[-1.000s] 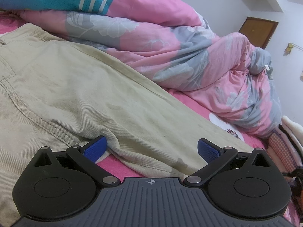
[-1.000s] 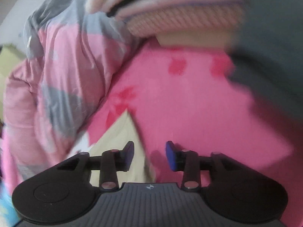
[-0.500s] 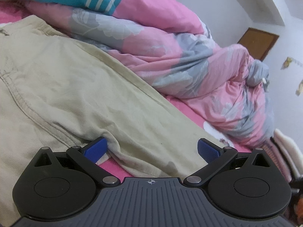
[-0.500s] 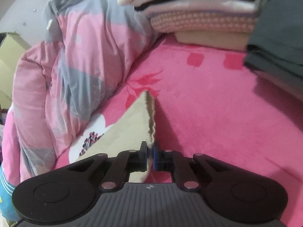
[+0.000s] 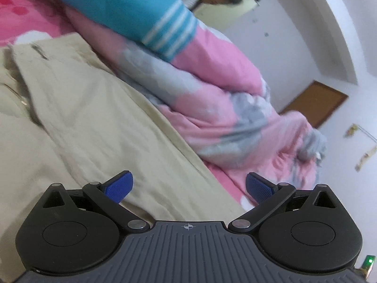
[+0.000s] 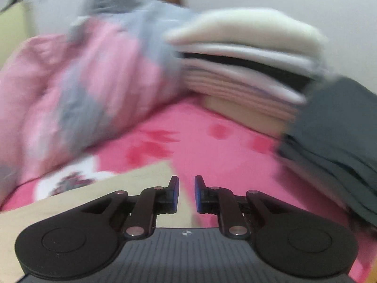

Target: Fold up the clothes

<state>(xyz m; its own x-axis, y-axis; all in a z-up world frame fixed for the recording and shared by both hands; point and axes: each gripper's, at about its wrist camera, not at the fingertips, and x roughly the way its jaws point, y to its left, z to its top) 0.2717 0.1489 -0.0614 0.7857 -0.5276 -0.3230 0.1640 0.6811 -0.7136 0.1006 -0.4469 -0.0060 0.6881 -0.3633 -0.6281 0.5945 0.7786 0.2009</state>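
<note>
Beige trousers (image 5: 94, 118) lie spread over the pink bed sheet (image 6: 212, 146). My left gripper (image 5: 188, 186) hangs wide open just above the trouser leg, with nothing pinched between its blue pads. In the blurred right wrist view, the trousers' hem corner (image 6: 94, 188) lies flat on the sheet and reaches up to the left finger. My right gripper (image 6: 186, 193) has a narrow gap between its pads and its jaws are opening. Only pink sheet shows through that gap.
A crumpled pink and grey floral quilt (image 5: 212, 94) runs along the far side of the trousers, with a teal white-striped cloth (image 5: 132, 4) on it. A stack of folded clothes (image 6: 247, 59) and a dark grey garment (image 6: 334, 129) sit beyond the right gripper.
Half a second ago the right gripper was shut on the hem; now its pads stand apart, the hem lies flat and the gripper has risen. The left gripper slid along the trousers, still open.
</note>
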